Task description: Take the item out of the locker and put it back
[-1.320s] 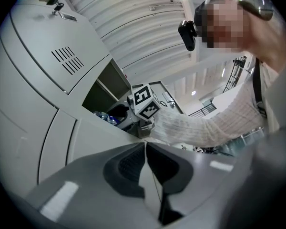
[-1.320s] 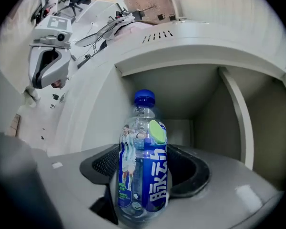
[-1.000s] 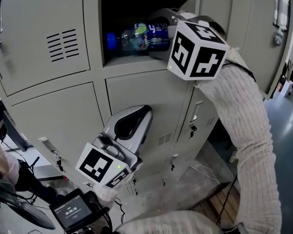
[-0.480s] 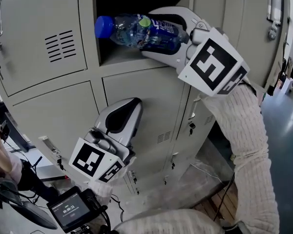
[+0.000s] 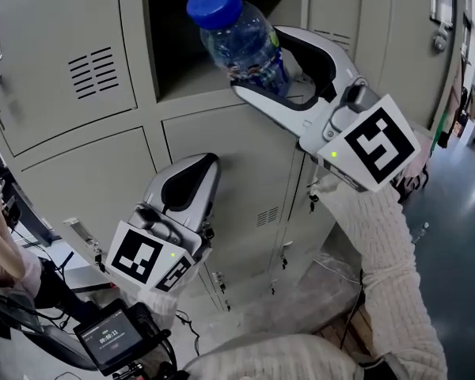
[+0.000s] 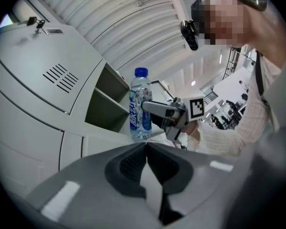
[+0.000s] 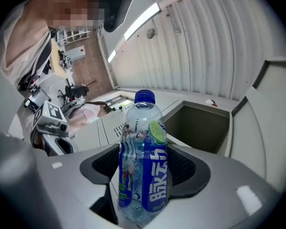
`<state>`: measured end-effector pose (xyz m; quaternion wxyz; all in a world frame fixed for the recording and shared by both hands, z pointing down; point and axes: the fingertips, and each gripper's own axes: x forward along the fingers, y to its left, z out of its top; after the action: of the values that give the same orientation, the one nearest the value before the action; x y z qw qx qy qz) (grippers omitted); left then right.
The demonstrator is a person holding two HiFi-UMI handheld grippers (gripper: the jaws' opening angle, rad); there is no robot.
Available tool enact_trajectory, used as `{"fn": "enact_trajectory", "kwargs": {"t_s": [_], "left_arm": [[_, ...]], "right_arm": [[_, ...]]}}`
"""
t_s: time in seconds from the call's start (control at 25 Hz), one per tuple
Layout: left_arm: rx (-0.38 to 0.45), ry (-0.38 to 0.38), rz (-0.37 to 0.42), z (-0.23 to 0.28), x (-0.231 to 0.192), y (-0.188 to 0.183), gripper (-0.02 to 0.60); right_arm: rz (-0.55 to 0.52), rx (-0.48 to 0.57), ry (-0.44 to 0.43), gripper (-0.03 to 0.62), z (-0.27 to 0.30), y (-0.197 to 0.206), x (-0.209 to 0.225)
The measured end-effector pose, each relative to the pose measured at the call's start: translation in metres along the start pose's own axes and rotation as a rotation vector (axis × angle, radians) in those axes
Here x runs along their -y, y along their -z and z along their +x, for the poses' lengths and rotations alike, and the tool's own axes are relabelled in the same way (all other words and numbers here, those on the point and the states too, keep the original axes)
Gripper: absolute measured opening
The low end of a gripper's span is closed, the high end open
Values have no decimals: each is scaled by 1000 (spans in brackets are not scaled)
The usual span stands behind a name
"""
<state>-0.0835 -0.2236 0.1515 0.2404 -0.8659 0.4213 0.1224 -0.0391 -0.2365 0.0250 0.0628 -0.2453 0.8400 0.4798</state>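
Moved: bottle (image 5: 241, 42), out of the locker compartment (image 5: 170, 58), swung from lying to cap-up. Nearest, left gripper (image 5: 191, 182), jaws together, empty; beyond, right gripper (image 5: 273, 77) clamps the bottle's lower body before the compartment. Risk: gripped low, the bottle may pivot or slip on return.

The clear plastic water bottle with a blue cap (image 5: 241, 42) sits between the fingers (image 5: 269, 105) of the right gripper (image 5: 263, 63), just in front of the open grey metal locker compartment (image 5: 170, 62), its cap tilted up and to the left. Left of that compartment is a closed vented locker door (image 5: 63, 62). The left gripper (image 5: 199, 165) is lower, in front of the closed door (image 5: 245, 165) beneath the compartment and well apart from the bottle. A small black screen device (image 5: 111, 337) lies below the left gripper.
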Motion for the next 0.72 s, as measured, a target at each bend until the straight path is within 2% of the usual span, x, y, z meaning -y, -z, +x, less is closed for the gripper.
{"fn": "enact_trajectory", "kwargs": {"t_s": [0.2,0.4,0.72], "left_arm": [[-24,-16,2,-3,2,10,8],[-48,-22,-7,-8,4,19,8],[-79,-36,11,-15,5,32,8]], "right_arm": [[157,49,61,318,-17,9,-10],[379,94,93,318,-39,25,-31],[594,108,73,318,-58,53,-67]]}}
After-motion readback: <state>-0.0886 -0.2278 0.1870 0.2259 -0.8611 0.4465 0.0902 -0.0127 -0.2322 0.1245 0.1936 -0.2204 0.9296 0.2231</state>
